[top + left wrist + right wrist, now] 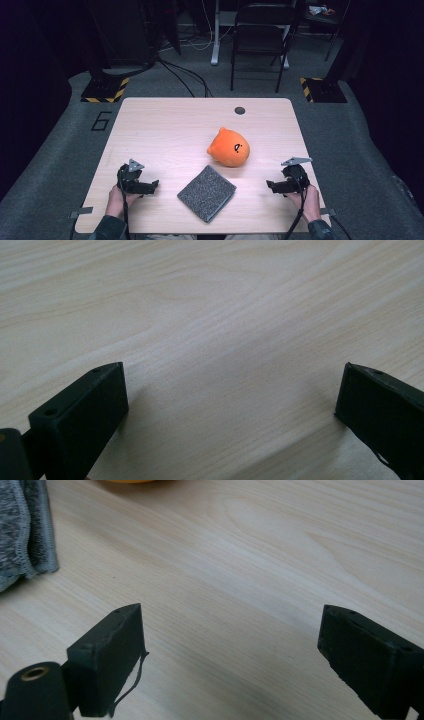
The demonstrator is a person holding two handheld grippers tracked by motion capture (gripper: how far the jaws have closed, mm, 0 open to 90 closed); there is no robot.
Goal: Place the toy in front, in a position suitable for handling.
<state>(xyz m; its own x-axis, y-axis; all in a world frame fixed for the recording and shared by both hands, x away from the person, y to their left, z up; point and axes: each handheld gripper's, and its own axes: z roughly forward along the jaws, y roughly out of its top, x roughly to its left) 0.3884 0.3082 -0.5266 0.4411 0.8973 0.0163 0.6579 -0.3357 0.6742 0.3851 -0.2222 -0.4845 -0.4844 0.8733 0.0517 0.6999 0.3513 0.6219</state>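
Both grippers sit near the front edge of the table (pixel 150 120), jaws spread wide and nothing in either. The left gripper (pixel 150 186) and right gripper (pixel 272 186) flank a folded grey cloth (pixel 207 193), with an orange plush toy (pixel 228 147) just behind it. My guess is the cloth is the target. I'd come in low from the right, catch just one corner, and keep clear of the toy.

A large dark numeral "6" (pixel 102 121) is marked on the grey floor (pixel 60 150) just left of the bench (pixel 165 125); no other text is legible.
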